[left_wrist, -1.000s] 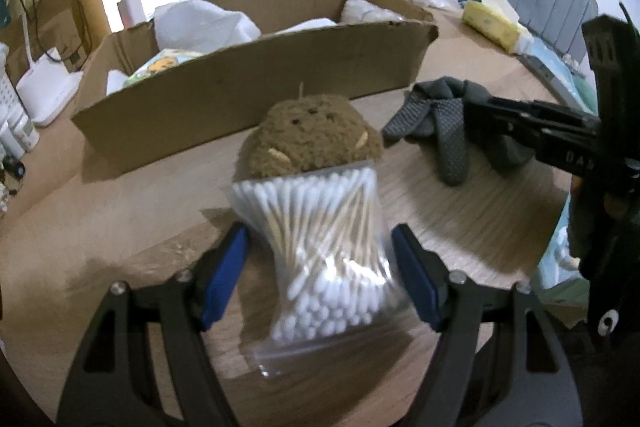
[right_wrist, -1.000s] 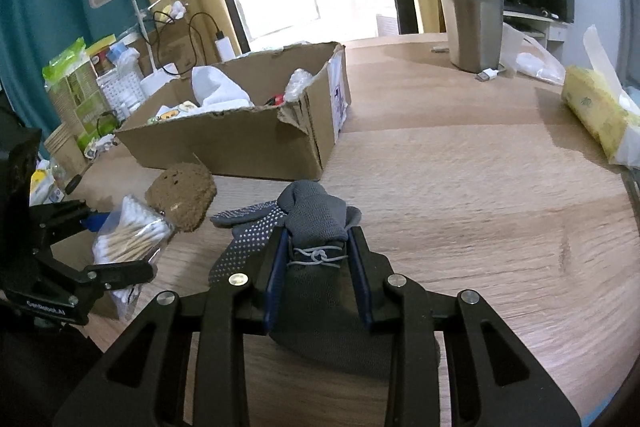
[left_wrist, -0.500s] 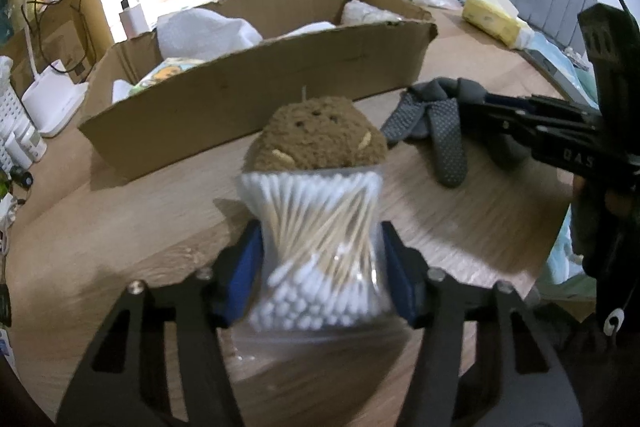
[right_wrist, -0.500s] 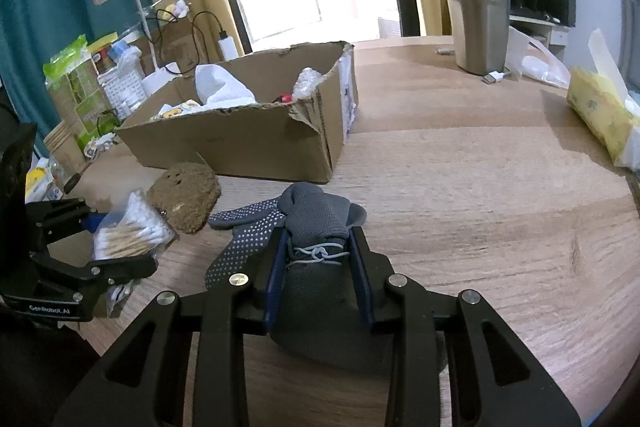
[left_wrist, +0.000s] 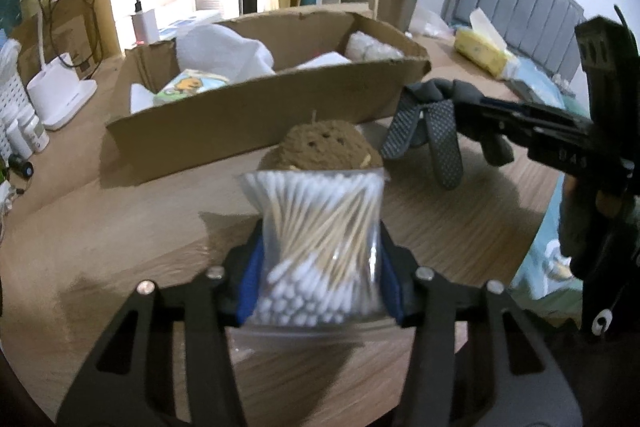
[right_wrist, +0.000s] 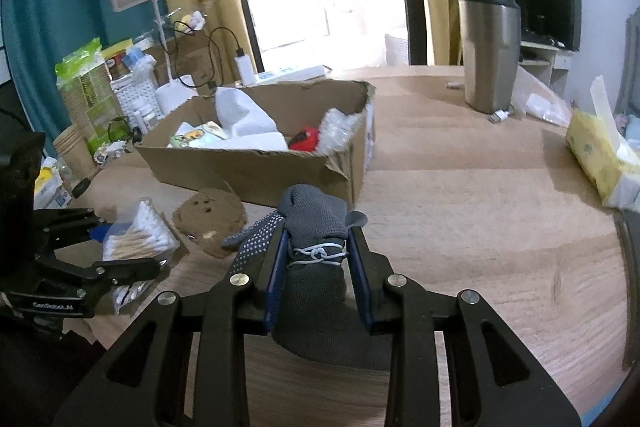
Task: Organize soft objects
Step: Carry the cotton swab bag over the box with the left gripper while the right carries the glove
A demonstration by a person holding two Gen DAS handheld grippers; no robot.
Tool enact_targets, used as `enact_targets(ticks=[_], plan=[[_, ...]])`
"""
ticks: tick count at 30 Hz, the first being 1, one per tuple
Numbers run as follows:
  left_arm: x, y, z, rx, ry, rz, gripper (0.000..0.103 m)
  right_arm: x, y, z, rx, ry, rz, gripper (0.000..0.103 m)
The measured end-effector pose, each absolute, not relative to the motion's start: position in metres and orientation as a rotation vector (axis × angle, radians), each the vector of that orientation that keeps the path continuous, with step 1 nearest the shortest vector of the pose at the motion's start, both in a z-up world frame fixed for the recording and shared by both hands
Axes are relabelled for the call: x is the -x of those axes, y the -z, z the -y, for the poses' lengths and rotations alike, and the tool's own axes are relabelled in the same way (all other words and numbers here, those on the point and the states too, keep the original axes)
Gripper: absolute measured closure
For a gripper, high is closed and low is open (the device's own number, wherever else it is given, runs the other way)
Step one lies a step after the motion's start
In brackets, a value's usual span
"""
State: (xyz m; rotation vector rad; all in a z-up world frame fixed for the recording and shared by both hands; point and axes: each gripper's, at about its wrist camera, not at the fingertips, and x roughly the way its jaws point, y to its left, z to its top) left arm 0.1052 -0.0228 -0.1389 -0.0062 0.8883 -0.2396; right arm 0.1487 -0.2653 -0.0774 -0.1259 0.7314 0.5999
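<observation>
**A:** Left wrist view: table (left_wrist: 120, 227) holds the box (left_wrist: 256, 115), brown plush (left_wrist: 320, 147) in front of it.

**B:** Yep, and the left gripper (left_wrist: 318, 279) is pinching the swab bag (left_wrist: 320, 243) just above the table. Right gripper (right_wrist: 318, 259) is squeezing the gloves (right_wrist: 316, 223), right beside the box.

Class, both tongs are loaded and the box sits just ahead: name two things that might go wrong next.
1. The cotton-swab bag is slippery plastic pinched by the left tongs; it may slide out.
2. The grey gloves dangle from the right tongs and might snag the cardboard box at its torn rim.
</observation>
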Motion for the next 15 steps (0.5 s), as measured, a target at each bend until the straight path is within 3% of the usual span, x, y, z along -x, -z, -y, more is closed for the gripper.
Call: enact_targets(ticks=[15], plan=[[-0.096, 0.122, -0.008, 0.123, 0.222, -0.797, 0.052, -0.14, 0.058, 0.232, 0.191, -0.635, -0.695, 0.071]])
